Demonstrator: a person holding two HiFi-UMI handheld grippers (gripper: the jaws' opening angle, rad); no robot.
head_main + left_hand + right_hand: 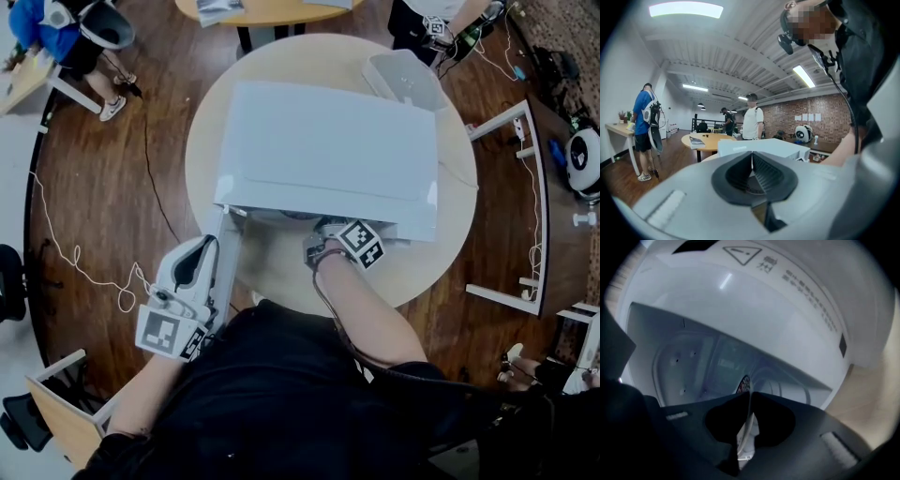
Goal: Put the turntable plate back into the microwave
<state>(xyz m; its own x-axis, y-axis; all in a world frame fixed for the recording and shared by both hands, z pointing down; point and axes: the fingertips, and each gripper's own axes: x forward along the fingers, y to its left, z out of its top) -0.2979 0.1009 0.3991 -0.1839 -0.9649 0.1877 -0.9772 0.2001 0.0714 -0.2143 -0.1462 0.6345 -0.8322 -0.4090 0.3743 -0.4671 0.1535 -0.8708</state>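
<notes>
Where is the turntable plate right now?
Centre of the right gripper view: the turntable plate sits edge-on, gripped between the right gripper's closed jaws, at the mouth of the microwave's open cavity.

Left gripper (752, 160) jaws together, white microwave (759, 146) beyond, people (753, 123) standing, far table (712, 141), perhaps papers (696, 139)

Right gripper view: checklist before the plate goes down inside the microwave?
1. Is the door of the microwave open: ok.
2. Is the right gripper shut on the turntable plate, on its thin glass edge: ok.
3. Is the cavity straight ahead of the jaws: ok.
4. Where the plate will seat: cannot tell, it is hidden behind the jaws.
5. Is the left gripper shut, empty and outside the cavity: ok.
</notes>
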